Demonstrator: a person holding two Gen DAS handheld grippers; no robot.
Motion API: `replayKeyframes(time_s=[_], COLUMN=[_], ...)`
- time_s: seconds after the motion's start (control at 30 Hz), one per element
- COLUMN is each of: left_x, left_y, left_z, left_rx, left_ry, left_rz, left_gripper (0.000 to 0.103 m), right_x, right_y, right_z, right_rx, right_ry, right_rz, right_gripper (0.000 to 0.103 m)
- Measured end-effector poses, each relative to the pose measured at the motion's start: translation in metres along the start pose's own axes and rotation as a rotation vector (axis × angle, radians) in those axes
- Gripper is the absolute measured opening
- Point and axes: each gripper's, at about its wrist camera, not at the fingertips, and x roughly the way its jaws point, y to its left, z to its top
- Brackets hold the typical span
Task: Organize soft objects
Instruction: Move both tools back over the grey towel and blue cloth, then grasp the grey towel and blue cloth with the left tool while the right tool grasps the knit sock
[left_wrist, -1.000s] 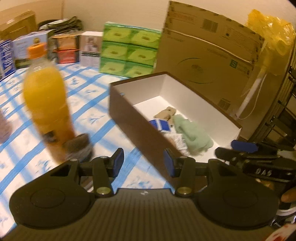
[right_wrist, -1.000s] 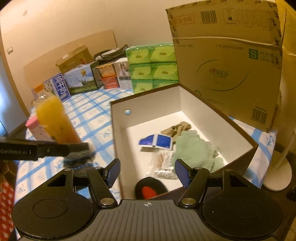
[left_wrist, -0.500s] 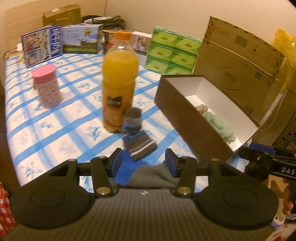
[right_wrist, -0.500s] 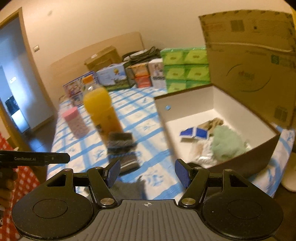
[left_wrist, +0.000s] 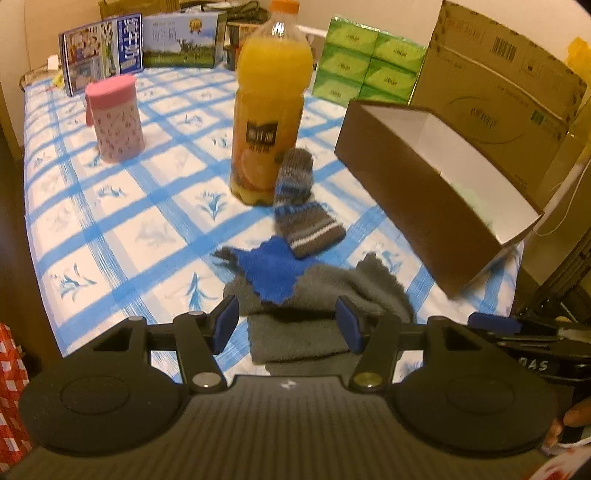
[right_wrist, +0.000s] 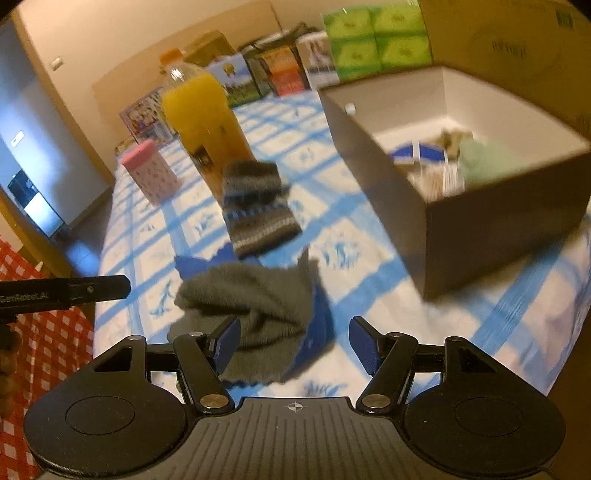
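Far off to the left of the left gripper (left_wrist: 286, 325) stood a pink cup (left_wrist: 115, 118). Straight ahead of it stood a juice bottle (left_wrist: 271, 107), with a striped sock (left_wrist: 301, 206) leaning on the bottle. Closer in lay a blue cloth (left_wrist: 271, 267) on a grey sock (left_wrist: 325, 295). The left gripper's jaws were opening, with the grey sock below them and not squeezed. Ahead and to the right sat the brown box (left_wrist: 417, 184). The right gripper (right_wrist: 295, 345) was let go too, just over the grey sock (right_wrist: 258, 299), holding nothing.
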Motion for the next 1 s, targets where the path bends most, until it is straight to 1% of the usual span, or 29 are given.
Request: replayKeyframes(time_s=[0.23,0.4,0.53,0.6,0.67,0.77,0.83,0.9,1.0], left_x=[0.017,0.027,0.038,0.045,0.052,0.065,0.076,0.088,0.107], left_y=[0.011,0.012,0.003,-0.004,-0.011,-0.021,-0.025,-0.027,-0.023], left_z=[-0.003,-0.004,-0.006,-0.005,-0.003,0.002,0.006,0.011,0.017], left_rx=[-0.010,0.014,0.064,0.108,0.162,0.261,0.316,0.336,0.302], left_ry=[0.019,0.030,0.026,0.016,0.002,-0.026,-0.029,-0.022,0.017], left_rz=[-0.009,-0.042,-0.059,-0.074,-0.074,-0.067,-0.056,-0.077,-0.092], left_gripper=[0.054,0.055,0.055,0.056,0.057,0.064,0.064,0.066,0.067], right_x=[0.036,0.047,0.044,0.043,0.042,0.040,0.039,0.038,0.037], right_y=[-0.005,-0.002,-0.004,-0.007,-0.012,-0.018,-0.022,-0.025,-0.028], right_z=[-0.013,-0.013,-0.013,-0.013,-0.012,-0.011,-0.010,-0.010,-0.010], right_rx=[0.080,0.085,0.062,0.056,0.063,0.083,0.091,0.103,0.120], right_ry=[0.058,0.062,0.046,0.039,0.042,0.038,0.038,0.041,0.044], right_rz=[-0.003,-0.025,-0.069,-0.096,-0.102,-0.113,-0.116,-0.117,-0.117], right_gripper=[0.065,0.065,0.065,0.064,0.059,0.059,0.059,0.059,0.059])
